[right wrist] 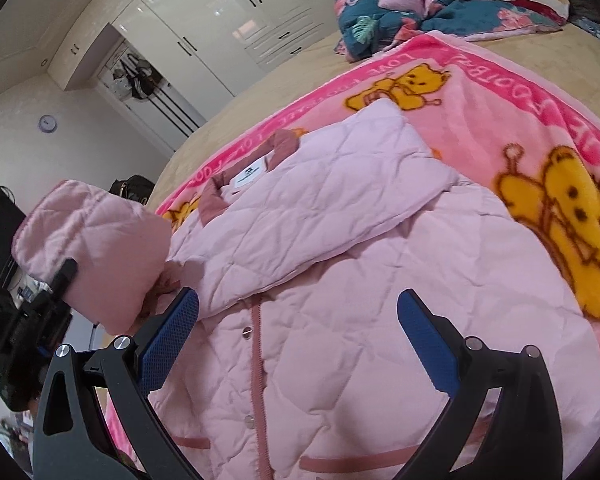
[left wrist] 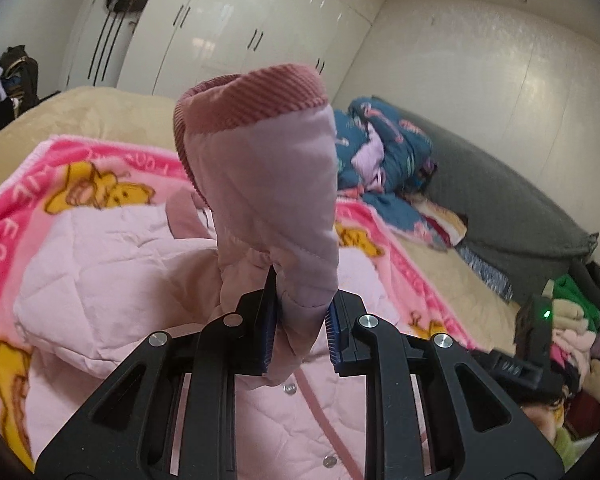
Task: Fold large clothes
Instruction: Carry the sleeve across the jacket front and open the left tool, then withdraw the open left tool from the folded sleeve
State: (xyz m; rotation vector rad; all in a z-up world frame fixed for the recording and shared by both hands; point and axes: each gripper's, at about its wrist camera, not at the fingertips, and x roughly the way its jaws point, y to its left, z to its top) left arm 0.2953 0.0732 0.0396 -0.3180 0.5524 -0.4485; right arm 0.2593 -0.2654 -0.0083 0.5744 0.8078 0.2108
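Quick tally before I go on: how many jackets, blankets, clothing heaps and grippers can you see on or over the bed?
Pink quilted jacket: 1, its sleeve held up in the left gripper
Pink bear-print blanket: 1
Teal patterned clothing heap: 1
Grippers: 2, counting the open right gripper
Total: 5

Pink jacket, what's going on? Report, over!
Left gripper shut on sleeve, lifted. Right gripper open, empty, over jacket. One sleeve already folded across. Nothing blocking.
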